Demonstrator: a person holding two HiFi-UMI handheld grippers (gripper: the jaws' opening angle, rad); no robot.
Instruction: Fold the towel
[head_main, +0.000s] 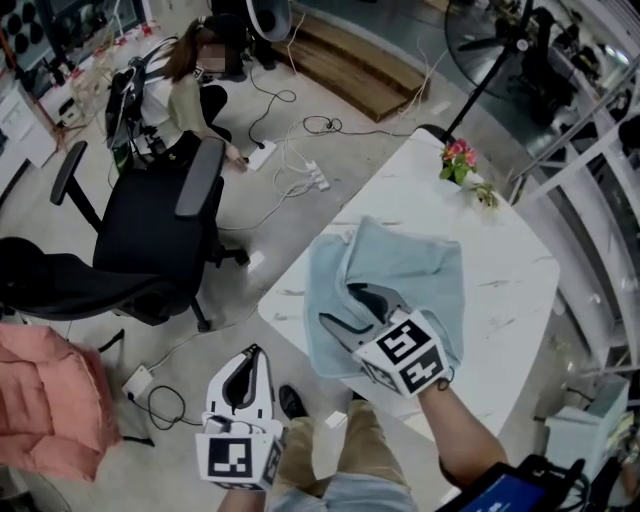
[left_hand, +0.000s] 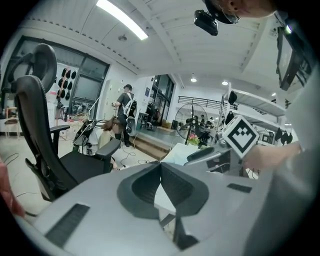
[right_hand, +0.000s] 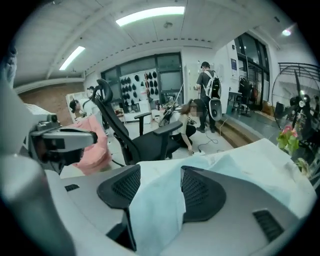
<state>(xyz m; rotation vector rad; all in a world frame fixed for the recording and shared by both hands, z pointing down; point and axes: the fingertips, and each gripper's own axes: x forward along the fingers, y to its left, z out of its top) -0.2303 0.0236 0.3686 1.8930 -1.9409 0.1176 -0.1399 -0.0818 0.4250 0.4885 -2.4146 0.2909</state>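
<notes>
A light blue towel (head_main: 405, 265) lies rumpled on the white marble-look table (head_main: 505, 290), partly folded over itself. My right gripper (head_main: 340, 305) hovers over the towel's near left part with its jaws wide apart. In the right gripper view a fold of the towel (right_hand: 160, 210) lies loose between the two pads of that gripper (right_hand: 160, 172), which do not press on it. My left gripper (head_main: 250, 355) hangs off the table, over the floor by its near corner. In the left gripper view that gripper (left_hand: 160, 166) is shut with nothing in it.
A black office chair (head_main: 150, 235) stands left of the table, and a pink garment (head_main: 45, 400) lies at the lower left. A small pot of flowers (head_main: 460, 160) sits at the table's far edge. A person sits on the floor by cables and a power strip (head_main: 312, 177).
</notes>
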